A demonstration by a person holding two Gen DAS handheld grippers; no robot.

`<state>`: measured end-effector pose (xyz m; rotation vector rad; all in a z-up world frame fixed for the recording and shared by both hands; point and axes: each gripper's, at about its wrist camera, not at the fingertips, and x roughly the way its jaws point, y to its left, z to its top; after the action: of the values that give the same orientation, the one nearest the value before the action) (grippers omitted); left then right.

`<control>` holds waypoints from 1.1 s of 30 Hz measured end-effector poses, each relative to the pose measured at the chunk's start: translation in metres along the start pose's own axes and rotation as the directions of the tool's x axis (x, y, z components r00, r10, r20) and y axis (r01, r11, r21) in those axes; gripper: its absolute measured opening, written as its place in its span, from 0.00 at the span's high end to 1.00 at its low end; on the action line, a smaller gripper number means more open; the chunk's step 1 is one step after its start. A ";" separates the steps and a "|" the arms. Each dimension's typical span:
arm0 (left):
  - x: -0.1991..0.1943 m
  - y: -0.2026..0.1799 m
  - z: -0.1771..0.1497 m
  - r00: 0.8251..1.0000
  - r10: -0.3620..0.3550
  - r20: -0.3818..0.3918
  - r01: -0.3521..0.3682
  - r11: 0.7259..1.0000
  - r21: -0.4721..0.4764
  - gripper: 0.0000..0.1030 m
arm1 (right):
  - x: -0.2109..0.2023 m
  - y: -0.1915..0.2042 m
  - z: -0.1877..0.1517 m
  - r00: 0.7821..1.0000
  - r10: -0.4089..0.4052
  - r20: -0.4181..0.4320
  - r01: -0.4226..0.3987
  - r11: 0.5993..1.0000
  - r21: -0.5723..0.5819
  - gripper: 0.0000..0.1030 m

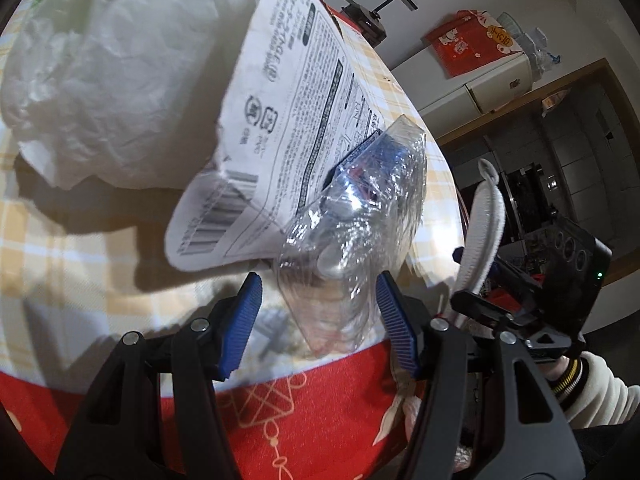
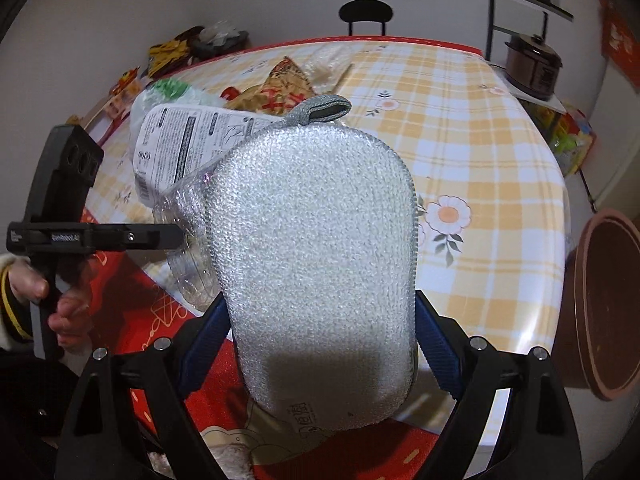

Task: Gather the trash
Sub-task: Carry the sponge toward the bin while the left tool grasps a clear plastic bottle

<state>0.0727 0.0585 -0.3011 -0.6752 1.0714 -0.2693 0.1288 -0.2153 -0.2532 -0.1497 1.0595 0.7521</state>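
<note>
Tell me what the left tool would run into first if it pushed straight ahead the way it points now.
Nothing new: the left tool already has the clear plastic packaging between its fingers, its printed card ahead. Beyond it, probably the checked tablecloth; depth is unclear.

1. The left gripper [image 1: 318, 316] angles downward, blue pads [image 1: 244, 320] pinching a clear plastic package [image 1: 344, 248].
2. The right gripper [image 2: 320, 356] tilts down, jaws clamping a silver sponge [image 2: 316, 264].
3. A hand [image 2: 60, 308] grips the left handle.

Your left gripper [image 1: 320, 320] and right gripper [image 2: 320, 344] match: black frames, silver screws, ribbed blue fingers [image 1: 244, 320]. Your sleeve [image 1: 600, 392] is cream ribbed knit, its cuff striped yellow and black.
</note>
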 end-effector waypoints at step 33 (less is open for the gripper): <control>-0.050 -0.090 0.004 0.998 -0.055 0.037 0.042 0.959 0.280 0.77 | -0.023 -0.019 -0.005 0.994 -0.008 0.107 -0.009 0.988 0.157 0.16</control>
<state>0.0631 0.0164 -0.2080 -0.4514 0.9522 -0.4378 0.1310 -0.2431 -0.2412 0.0255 1.0119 0.6665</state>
